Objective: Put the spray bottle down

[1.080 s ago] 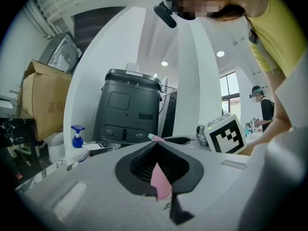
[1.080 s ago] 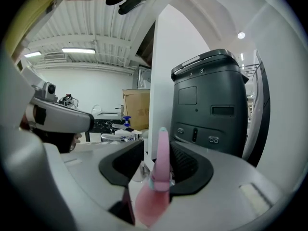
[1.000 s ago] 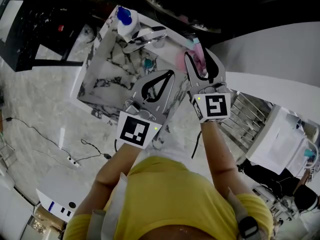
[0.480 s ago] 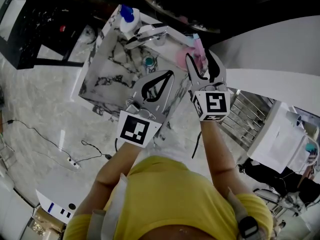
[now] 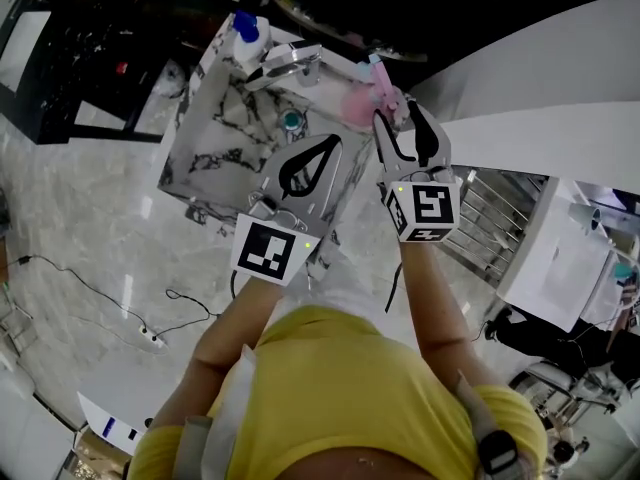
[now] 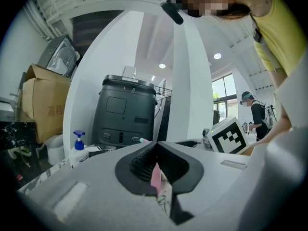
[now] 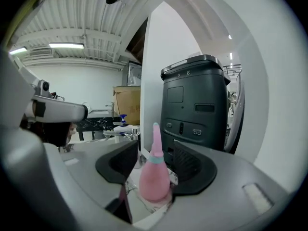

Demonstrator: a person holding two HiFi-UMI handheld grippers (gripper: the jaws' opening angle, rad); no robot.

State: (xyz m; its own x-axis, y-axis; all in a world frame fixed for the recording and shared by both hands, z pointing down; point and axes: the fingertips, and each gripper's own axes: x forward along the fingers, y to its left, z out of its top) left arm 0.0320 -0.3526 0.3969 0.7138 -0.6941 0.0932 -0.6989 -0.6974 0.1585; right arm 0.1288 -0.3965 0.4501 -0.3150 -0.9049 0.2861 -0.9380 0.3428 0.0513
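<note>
The pink spray bottle (image 5: pixel 383 94) stands upright on the right corner of the marbled sink counter (image 5: pixel 205 158). My right gripper (image 5: pixel 397 110) is open; its jaws have just been opening. In the right gripper view the bottle (image 7: pixel 155 177) stands between the pads (image 7: pixel 185 160), which do not touch it. My left gripper (image 5: pixel 336 141) is over the basin to the left, its tips together. In the left gripper view a thin pink sliver shows through the slit of the left gripper (image 6: pixel 156 146).
A blue-capped pump bottle (image 5: pixel 246 30) and a chrome faucet (image 5: pixel 285 63) stand at the counter's far edge, a drain (image 5: pixel 291 120) in the basin. A dark grey machine (image 7: pixel 195 105) rises behind the counter. A metal rack (image 5: pixel 490 233) is at the right.
The right jaws have spread and drawn back a little, leaving the pink bottle standing on the counter. Both grippers shifted slightly; the left one stayed shut.
</note>
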